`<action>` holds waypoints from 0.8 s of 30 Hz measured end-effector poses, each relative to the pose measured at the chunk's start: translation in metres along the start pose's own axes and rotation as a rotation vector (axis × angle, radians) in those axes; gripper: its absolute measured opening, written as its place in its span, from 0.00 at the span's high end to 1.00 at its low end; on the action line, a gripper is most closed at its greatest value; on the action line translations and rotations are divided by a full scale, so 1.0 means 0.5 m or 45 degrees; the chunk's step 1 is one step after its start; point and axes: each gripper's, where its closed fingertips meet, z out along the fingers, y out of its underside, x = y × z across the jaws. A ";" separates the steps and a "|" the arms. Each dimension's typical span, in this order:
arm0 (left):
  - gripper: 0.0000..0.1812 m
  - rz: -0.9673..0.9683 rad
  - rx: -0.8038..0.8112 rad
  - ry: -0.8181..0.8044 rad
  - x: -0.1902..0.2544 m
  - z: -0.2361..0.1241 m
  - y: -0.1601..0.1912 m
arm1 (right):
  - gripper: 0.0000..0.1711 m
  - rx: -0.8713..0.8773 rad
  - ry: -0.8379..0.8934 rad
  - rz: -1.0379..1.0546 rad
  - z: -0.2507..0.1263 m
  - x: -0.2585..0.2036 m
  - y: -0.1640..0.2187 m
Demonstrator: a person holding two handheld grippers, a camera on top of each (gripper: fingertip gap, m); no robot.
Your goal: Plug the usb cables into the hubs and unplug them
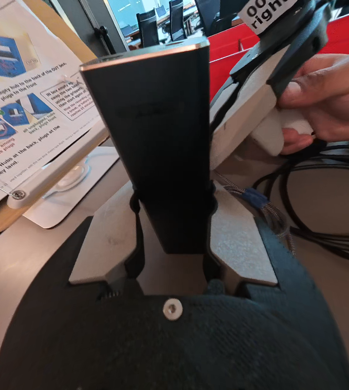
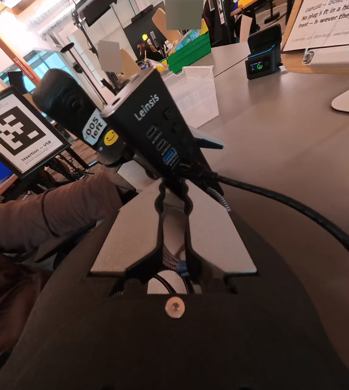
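My left gripper (image 1: 173, 200) is shut on a black USB hub (image 1: 154, 130) and holds it upright above the table. In the right wrist view the hub (image 2: 148, 118) shows its row of ports. A black cable's plug (image 2: 192, 167) sits in the lowest port. My right gripper (image 2: 174, 190) has its jaws drawn close together right at that plug. The black cable (image 2: 296, 209) arcs off to the right. A braided cable with a blue band (image 2: 181, 268) lies beneath the right gripper and also shows in the left wrist view (image 1: 255, 197).
An instruction sheet on a stand (image 1: 28, 109) is at the left. Coiled black cables (image 1: 327, 211) lie on the table at the right. A hand (image 1: 325, 99) holds the right gripper. A clear plastic box (image 2: 192, 95) and a small screen device (image 2: 262, 63) stand farther back. Left and right tips are no more than a few centimetres apart.
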 end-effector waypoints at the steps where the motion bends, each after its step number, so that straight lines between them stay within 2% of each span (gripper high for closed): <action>1: 0.64 0.015 0.003 -0.007 0.000 0.000 -0.001 | 0.94 0.001 0.005 0.010 -0.001 0.002 0.000; 3: 0.64 0.038 0.004 -0.021 -0.002 0.000 -0.001 | 0.96 0.005 0.025 0.033 -0.002 0.010 0.001; 6: 0.65 0.113 0.010 -0.063 -0.006 -0.001 -0.001 | 0.93 0.038 0.049 0.084 -0.008 0.022 -0.004; 10: 0.65 0.148 0.015 -0.092 -0.007 -0.001 -0.003 | 0.93 0.045 0.021 0.133 -0.008 0.023 -0.005; 15: 0.65 0.146 0.090 -0.118 -0.009 -0.010 -0.026 | 0.92 0.154 -0.137 0.260 -0.013 0.001 -0.027; 18: 0.65 0.150 0.128 -0.142 -0.012 -0.015 -0.038 | 0.95 0.218 -0.205 0.333 -0.014 -0.004 -0.039; 24: 0.65 0.155 0.113 -0.240 -0.031 -0.014 -0.037 | 0.94 0.267 -0.105 0.303 -0.006 0.008 -0.052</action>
